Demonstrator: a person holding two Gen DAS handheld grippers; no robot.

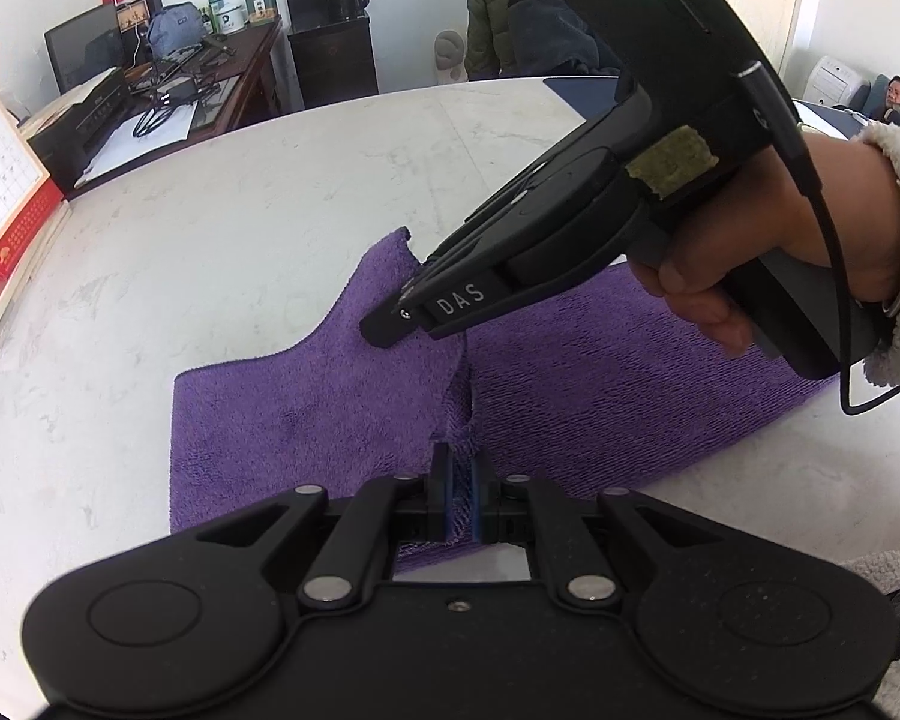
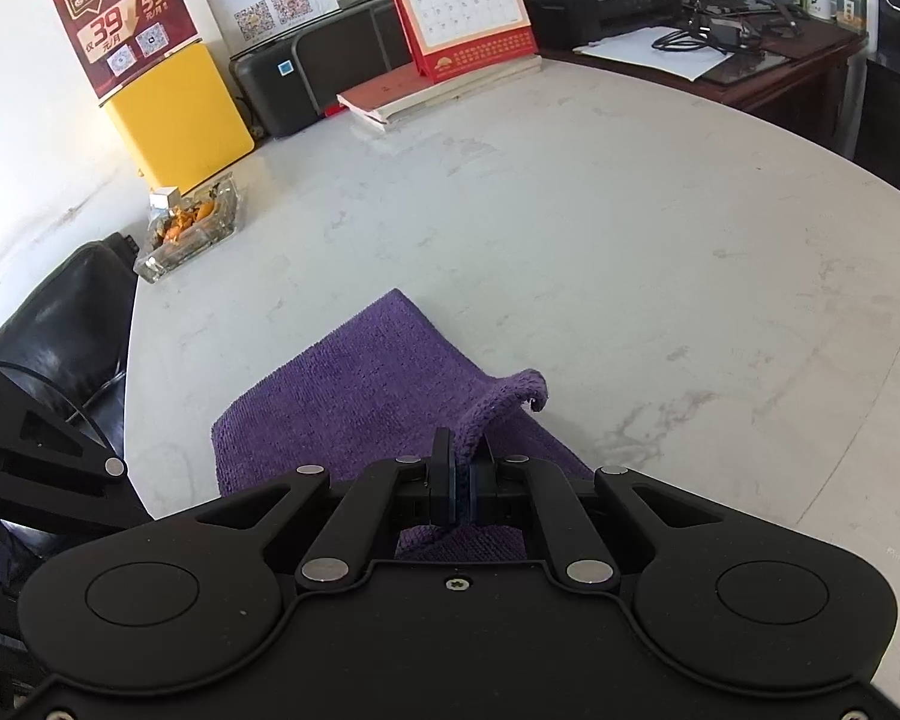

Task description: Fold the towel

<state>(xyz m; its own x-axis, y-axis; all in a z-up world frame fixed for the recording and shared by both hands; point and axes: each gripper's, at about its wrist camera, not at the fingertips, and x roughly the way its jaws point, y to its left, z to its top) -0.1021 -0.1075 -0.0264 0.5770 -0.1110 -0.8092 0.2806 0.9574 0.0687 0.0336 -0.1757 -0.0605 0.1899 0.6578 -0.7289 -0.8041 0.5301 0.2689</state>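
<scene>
Partly hidden: the white marble tabletop [image 1: 210,252] runs under both devices, near edge cut off. Purple towel [image 1: 306,414] lies on it, its near part covered by the gripper bodies. Left gripper [image 1: 461,501]: jaws closed, pinching a towel edge. Right gripper [image 2: 461,495]: jaws closed on a raised towel fold; only the left view shows the hand [image 1: 768,264] holding it. Glass ashtray [image 2: 189,228] appears in the right view only.

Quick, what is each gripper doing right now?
Left gripper: shut, fingers pinching the purple towel.
Right gripper: shut, pinching the same towel's edge.
</scene>
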